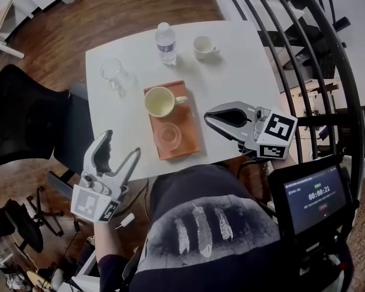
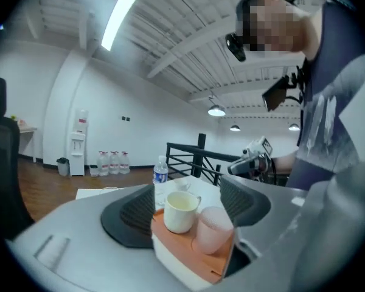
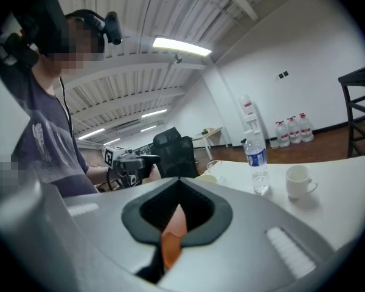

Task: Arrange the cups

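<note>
- Head view: left gripper (image 1: 121, 143) open, empty, off the table, near-left of tray (image 1: 191, 142). Right gripper (image 1: 208, 117) shut, empty, just right of tray.
- Mug (image 1: 160, 101) and glass (image 1: 168, 135) sit on tray. Clear cup (image 1: 112, 72) is far-left of it, white cup (image 1: 202, 46) far-right.
- Left gripper view: jaws apart, nothing between the pads, tray ahead.
- Right gripper view: jaws together, tray orange shows through the gap.
- Likely step: two cups placed, two loose. Next, left gripper should straddle the clear cup, then close gently.
</note>
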{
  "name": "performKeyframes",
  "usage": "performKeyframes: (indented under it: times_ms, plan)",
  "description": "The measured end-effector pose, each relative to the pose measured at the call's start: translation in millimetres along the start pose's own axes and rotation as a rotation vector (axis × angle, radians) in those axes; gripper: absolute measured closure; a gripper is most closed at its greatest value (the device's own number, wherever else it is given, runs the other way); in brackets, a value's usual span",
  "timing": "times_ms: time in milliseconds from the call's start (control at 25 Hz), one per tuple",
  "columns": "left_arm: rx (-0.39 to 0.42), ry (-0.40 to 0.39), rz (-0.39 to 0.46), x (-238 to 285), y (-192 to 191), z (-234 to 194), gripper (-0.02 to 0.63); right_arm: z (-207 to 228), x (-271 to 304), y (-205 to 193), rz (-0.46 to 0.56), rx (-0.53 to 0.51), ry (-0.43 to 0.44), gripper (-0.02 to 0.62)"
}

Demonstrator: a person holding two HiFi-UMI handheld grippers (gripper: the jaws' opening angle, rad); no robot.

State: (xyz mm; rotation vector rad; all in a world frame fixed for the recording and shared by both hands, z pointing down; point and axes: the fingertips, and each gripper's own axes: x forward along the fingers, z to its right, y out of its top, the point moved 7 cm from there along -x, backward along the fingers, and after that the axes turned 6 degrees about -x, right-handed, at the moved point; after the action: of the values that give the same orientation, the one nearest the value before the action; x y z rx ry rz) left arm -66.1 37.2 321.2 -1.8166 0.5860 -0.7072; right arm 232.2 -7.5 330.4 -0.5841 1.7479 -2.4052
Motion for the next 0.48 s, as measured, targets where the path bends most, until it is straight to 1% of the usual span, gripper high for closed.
performKeyframes:
  times_ms: [40,120,160,240,480]
  plan:
    - [-0.015,0.031,0.035,-5.6,6.0,-8.2,0.293,-0.7,0.5,2.3,0.008,-0.002,0.002,0.591]
    - [-0.033,0.105,0.081,-13.7,13.3,-22.8,0.520,-2.6,1.9,7.2,0.022,-0.008,0.004,0.591]
    - [-0.036,0.127,0.088,-15.5,14.5,-27.4,0.591,-3.7,2.5,9.5,0.028,-0.011,0.004,0.591]
    - [-0.048,0.130,0.075,-14.5,12.9,-30.7,0.591,-5.5,3.1,13.5,0.041,-0.014,0.003,0.591]
    - [-0.094,0.086,0.009,8.4,-3.4,-23.6,0.591,-3.2,0.4,16.9,0.077,-0.008,-0.027,0.591]
